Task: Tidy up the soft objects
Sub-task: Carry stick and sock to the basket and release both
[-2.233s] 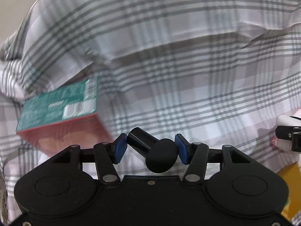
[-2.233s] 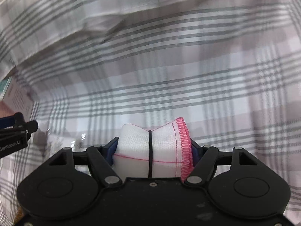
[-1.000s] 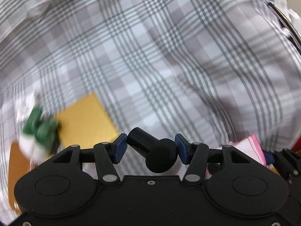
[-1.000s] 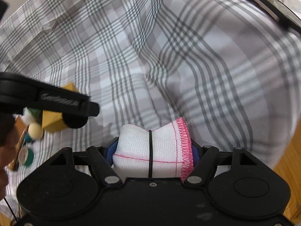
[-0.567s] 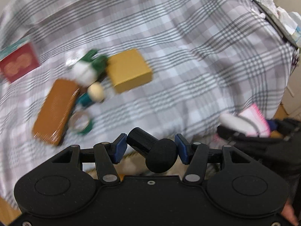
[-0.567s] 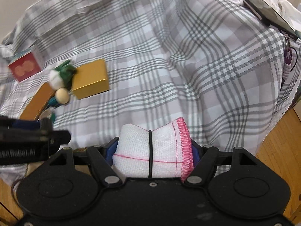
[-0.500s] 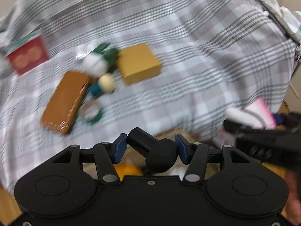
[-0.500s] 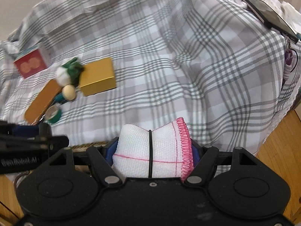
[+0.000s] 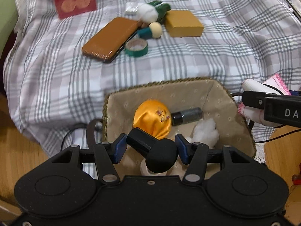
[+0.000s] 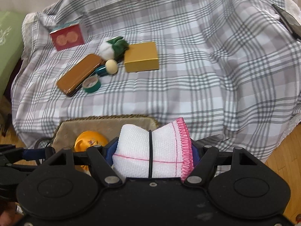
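My left gripper (image 9: pixel 150 148) is shut on a black foam-tipped cylinder (image 9: pixel 153 151) and hovers over a beige lined basket (image 9: pixel 222 92). The basket holds a yellow satin pouch (image 9: pixel 152 119), a dark tube (image 9: pixel 187 114) and a white cotton tuft (image 9: pixel 206 132). My right gripper (image 10: pixel 151 150) is shut on a rolled white cloth with a pink hem (image 10: pixel 152 150), just right of the basket (image 10: pixel 105 123); the cloth also shows in the left wrist view (image 9: pixel 263 86). A green and white plush (image 10: pixel 113 46) lies on the plaid cloth.
On the plaid-covered table (image 10: pixel 188 75) lie a gold box (image 10: pixel 142 56), a brown case (image 10: pixel 79 74), a green tape roll (image 10: pixel 91 84), a teal item with a cream ball (image 10: pixel 109 66) and a red box (image 10: pixel 66 35). Wooden floor (image 10: pixel 286 154) lies below the table edge.
Both grippers have pulled back from close over the plaid cloth to the front edge. The basket has come into view under them. Each gripper still holds its object.
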`<state>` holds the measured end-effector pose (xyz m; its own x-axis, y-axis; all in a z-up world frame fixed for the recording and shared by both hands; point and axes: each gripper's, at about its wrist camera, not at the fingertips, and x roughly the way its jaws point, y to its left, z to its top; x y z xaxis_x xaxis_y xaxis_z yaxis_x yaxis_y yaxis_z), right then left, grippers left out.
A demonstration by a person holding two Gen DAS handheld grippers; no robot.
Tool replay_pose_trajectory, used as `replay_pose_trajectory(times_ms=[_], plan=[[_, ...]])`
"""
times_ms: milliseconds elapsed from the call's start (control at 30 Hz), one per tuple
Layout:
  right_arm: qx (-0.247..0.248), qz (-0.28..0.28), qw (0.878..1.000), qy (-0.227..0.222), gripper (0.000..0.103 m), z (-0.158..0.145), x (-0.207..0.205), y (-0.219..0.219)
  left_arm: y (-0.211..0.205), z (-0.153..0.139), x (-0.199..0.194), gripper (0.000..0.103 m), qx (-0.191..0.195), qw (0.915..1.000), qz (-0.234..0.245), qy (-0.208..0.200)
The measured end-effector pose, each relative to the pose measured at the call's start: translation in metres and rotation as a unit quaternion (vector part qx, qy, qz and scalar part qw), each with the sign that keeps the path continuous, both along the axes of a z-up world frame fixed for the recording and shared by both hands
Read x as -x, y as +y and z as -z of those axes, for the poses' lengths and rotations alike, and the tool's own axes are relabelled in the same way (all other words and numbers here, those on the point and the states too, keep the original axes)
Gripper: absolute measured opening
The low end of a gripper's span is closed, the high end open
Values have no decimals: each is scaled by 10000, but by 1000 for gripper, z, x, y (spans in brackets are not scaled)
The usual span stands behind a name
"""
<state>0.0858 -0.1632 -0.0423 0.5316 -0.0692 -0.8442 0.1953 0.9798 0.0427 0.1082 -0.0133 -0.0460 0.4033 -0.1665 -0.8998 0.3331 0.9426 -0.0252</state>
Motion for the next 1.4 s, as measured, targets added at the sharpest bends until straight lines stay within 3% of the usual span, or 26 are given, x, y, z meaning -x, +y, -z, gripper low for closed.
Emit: replay_pose_trajectory(times_ms=[300, 667, 767, 933, 1400], plan=[[-20, -390, 9992, 112, 71, 4, -4, 21, 16, 13, 1, 54, 27, 9986, -489, 198], [-52, -517, 9985, 158, 71, 9, -11, 27, 7, 14, -2, 57, -105, 9988, -462, 147], [-91, -506, 9985, 182, 71, 11, -13, 26, 5, 15, -1, 66, -161, 9987, -465, 106], [-208, -515, 9983, 154, 77, 12, -14, 24, 4, 16, -1, 66, -235, 9985, -493, 106], [-231, -324, 9990, 211, 79, 16, -16, 20, 2, 17, 2, 67, -339, 9981, -489, 143]])
